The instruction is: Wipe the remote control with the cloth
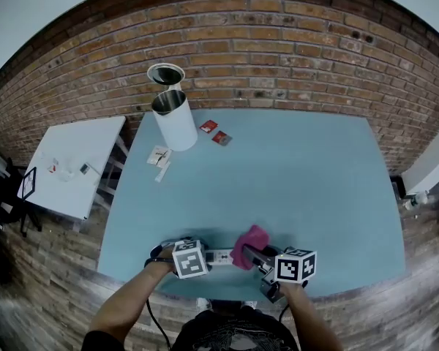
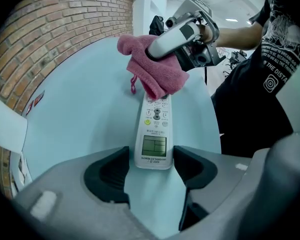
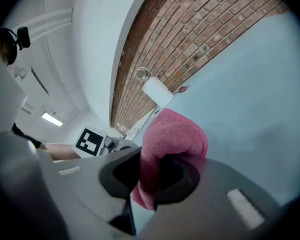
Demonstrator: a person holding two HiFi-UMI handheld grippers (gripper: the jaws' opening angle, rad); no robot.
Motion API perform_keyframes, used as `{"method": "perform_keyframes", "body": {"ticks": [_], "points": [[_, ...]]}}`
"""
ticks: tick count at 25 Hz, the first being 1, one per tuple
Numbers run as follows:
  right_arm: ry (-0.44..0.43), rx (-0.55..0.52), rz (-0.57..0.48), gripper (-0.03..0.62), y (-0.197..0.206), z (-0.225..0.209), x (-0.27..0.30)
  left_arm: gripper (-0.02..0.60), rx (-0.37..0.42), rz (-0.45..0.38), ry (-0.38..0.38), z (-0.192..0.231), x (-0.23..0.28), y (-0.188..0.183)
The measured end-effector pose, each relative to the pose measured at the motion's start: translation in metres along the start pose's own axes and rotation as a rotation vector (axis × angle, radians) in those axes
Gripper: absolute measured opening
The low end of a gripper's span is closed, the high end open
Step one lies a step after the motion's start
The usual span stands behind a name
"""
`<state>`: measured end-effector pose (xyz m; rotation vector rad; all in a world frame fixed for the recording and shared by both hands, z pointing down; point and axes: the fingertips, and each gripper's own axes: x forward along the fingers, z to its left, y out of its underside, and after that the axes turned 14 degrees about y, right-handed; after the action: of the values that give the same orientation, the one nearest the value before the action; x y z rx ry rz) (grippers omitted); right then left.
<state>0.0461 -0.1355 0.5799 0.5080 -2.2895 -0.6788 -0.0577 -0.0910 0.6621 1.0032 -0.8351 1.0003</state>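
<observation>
Head view steeply down on table (image 1: 314, 167); both gripper views close-up, cloth (image 2: 155, 69) common to all.

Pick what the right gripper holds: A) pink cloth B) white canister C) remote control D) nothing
A: the right gripper is shut on the pink cloth, which lies over the far end of the remote control; the left gripper clamps the remote's display end.

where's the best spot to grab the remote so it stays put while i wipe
Grip the remote at its display end, across the narrow width, coming from above. It lies flat, its long sides are straight and parallel, and the cloth covers the far end.
</observation>
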Motion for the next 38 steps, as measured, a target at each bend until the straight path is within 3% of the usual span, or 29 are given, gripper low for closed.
{"method": "perform_keyframes", "body": {"ticks": [6, 11, 18, 24, 25, 26, 27, 38], "points": [[-0.033, -0.020, 0.021, 0.063, 0.000, -0.006, -0.008, 0.291, -0.070, -0.011, -0.037, 0.003, -0.003, 0.003], [-0.032, -0.037, -0.004, 0.063, -0.009, -0.004, -0.014, 0.287, -0.081, -0.034, -0.155, 0.006, -0.010, 0.007], [0.017, -0.055, -0.065, 0.063, -0.010, 0.007, -0.021, 0.273, -0.138, -0.164, -0.249, -0.003, -0.030, 0.013], [0.096, -0.099, -0.119, 0.063, 0.002, 0.029, -0.033, 0.140, -0.179, -0.389, -0.344, -0.021, -0.052, 0.006], [0.109, -0.104, -0.125, 0.063, 0.006, 0.033, -0.035, 0.103, -0.186, -0.427, -0.373, -0.023, -0.057, 0.004], [0.124, -0.111, -0.130, 0.063, 0.010, 0.036, -0.037, 0.017, -0.194, -0.463, -0.401, -0.026, -0.062, 0.002], [0.142, -0.122, -0.136, 0.063, 0.014, 0.040, -0.040, -0.002, -0.200, -0.498, -0.417, -0.029, -0.066, -0.001], [0.360, -0.335, -0.225, 0.061, 0.050, 0.084, -0.074, -0.003, -0.301, -0.874, -0.461, -0.085, -0.102, -0.042]]}}
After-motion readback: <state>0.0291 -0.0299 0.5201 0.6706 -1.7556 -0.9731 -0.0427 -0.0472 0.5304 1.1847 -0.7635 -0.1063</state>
